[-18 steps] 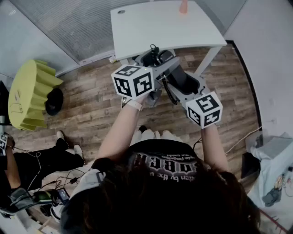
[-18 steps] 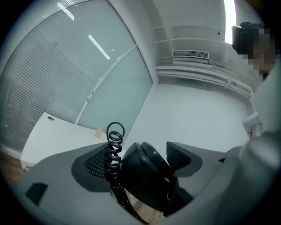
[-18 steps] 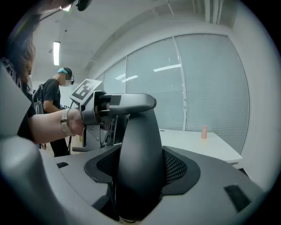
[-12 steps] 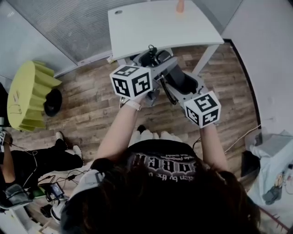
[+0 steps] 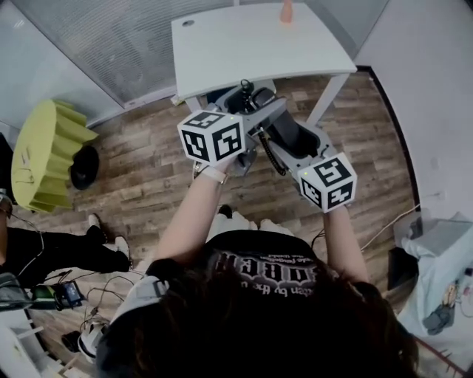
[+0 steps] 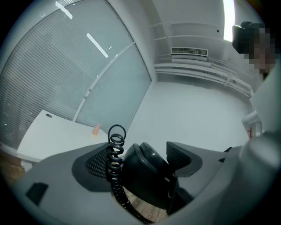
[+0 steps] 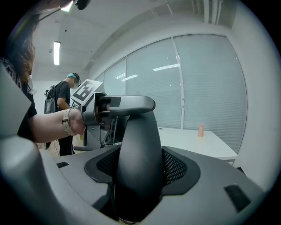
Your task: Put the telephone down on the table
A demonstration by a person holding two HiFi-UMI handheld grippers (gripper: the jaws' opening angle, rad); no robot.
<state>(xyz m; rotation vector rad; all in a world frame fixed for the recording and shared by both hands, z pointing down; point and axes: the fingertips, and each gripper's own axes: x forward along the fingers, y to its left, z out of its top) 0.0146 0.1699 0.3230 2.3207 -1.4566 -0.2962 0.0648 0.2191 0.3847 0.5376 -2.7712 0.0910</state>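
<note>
Black smooth plastic forms the telephone (image 5: 294,134), a curved handset with a springy coiled cord (image 6: 115,165) trailing from one end. It hangs in the air over the wooden plank floor (image 5: 148,177), just on the near side of the white tabletop (image 5: 251,44) and not touching it. The left tongs (image 6: 140,156) stand wide and clamp the rounded end of the handset where the cord leaves it. The right tongs (image 7: 140,166) are likewise spread wide, their mesh-textured pads pressing both sides of the handle.

Each of the tongs carries a white cube printed with black square patterns. Print across the person's black shirt (image 5: 262,266) is too blurred to read.

On the far edge of the tabletop stands a small orange, peg-shaped thing (image 5: 286,11), upright. A yellow-green ribbed stool (image 5: 48,155) sits on the floor at far left, with a seated person's dark legs (image 5: 66,251) near it. Frosted glass panels (image 7: 202,83) back the room, and another person with a backpack (image 7: 63,110) stands at left in the right gripper view.
</note>
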